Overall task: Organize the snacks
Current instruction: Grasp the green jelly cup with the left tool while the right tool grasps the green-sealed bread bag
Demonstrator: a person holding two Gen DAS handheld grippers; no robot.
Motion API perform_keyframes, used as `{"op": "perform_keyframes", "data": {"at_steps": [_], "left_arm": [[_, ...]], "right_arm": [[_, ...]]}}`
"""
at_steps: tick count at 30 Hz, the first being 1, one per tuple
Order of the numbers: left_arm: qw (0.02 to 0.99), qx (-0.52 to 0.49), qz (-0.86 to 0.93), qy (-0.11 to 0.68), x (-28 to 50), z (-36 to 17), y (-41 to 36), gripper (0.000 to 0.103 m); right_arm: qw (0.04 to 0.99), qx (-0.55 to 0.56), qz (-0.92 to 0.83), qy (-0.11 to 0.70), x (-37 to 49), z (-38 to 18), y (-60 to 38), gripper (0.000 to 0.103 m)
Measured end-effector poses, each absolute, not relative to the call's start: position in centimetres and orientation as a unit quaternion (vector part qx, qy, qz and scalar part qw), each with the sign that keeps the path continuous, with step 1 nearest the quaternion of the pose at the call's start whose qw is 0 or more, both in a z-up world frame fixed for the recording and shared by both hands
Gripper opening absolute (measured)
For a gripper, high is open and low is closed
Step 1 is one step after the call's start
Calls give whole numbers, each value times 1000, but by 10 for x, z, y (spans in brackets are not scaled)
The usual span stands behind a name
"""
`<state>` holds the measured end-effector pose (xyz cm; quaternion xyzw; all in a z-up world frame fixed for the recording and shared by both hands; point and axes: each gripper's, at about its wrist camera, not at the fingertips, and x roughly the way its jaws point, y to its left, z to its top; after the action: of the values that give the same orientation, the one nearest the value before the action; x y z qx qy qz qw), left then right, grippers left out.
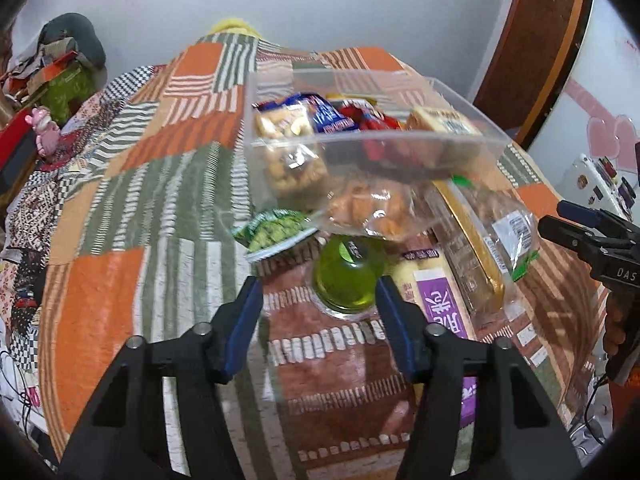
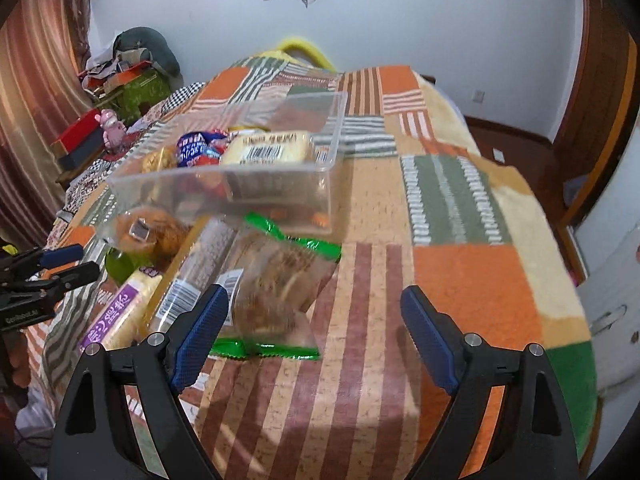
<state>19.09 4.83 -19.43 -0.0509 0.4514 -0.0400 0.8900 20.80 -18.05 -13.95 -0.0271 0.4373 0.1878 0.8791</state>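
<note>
We hold both claws spread wide and empty over the patchwork blanket (image 2: 472,280). In the left wrist view, the left claw (image 1: 319,300) points at a small green jelly cup (image 1: 347,276) in the lower middle of the frame; the cup sits between the blue pads, nearer the right one, and we cannot tell whether that pad touches it. We judge it light but smooth and rounded, so it may slip; a grip across its sides, low on the body, looks safest. In the right wrist view, the right claw (image 2: 314,312) hangs over a green-edged cookie bag (image 2: 276,280) at lower center, whose lower end lies beside the left pad. It looks light, crinkly and crushable, best pinched by its sealed edge. The clear bin (image 2: 280,196) of snacks stands just beyond, in the upper middle.
</note>
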Motion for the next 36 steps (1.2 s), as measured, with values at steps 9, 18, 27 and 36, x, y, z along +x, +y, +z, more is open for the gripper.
{"op": "perform_keyframes", "data": {"at_steps": [9,18,27,36], "left_arm": [[888,-47,-52,455,213,-209,35,52],[892,-53,-49,446,223,-218,36,46],[893,-55,-44,445,212,-213,38,46],[898,-54,-31,435,186,-196,48,46]], "right_arm": [[867,-22,211,450,212,-152,-163,86],[855,-21,211,473,222,-172,-153,86],[856,-31,222,466,213,-169,-151,53],[865,-35,222,448,206,-157,-155,44]]}}
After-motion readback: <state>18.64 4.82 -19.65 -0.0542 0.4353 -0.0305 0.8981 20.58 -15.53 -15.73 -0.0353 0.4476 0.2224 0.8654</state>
